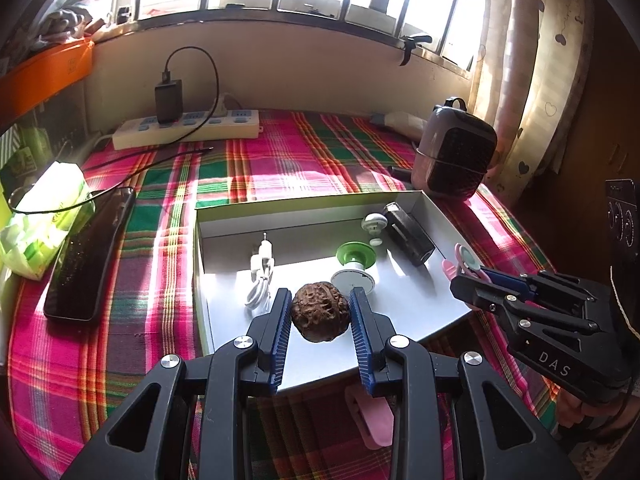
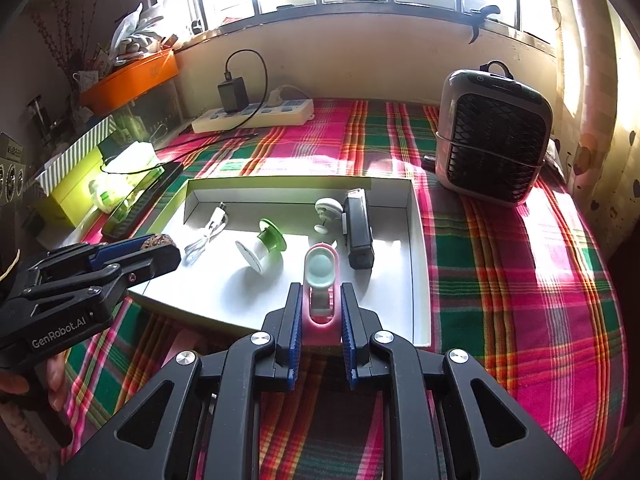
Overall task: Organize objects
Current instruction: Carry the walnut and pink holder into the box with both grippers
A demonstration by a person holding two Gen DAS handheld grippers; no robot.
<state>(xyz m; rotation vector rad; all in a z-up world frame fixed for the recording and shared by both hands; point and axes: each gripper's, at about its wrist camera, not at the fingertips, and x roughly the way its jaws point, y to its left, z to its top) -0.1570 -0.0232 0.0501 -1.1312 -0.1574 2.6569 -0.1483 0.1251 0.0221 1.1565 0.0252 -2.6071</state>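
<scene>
Plaid-covered table, white tray near its front edge: left hand-held gripper clamps a walnut; right hand-held gripper pinches a pink clip.

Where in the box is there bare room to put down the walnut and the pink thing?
Free: the box's near floor, in front of the green spool and black case. Crowded: the far half, with cable and white knob.

Your left tongs point steeply downward with their blue pads clamped on either side of a brown walnut, while your right tongs, angled down alike just beside them, are pinched tight on a pink clip.
</scene>
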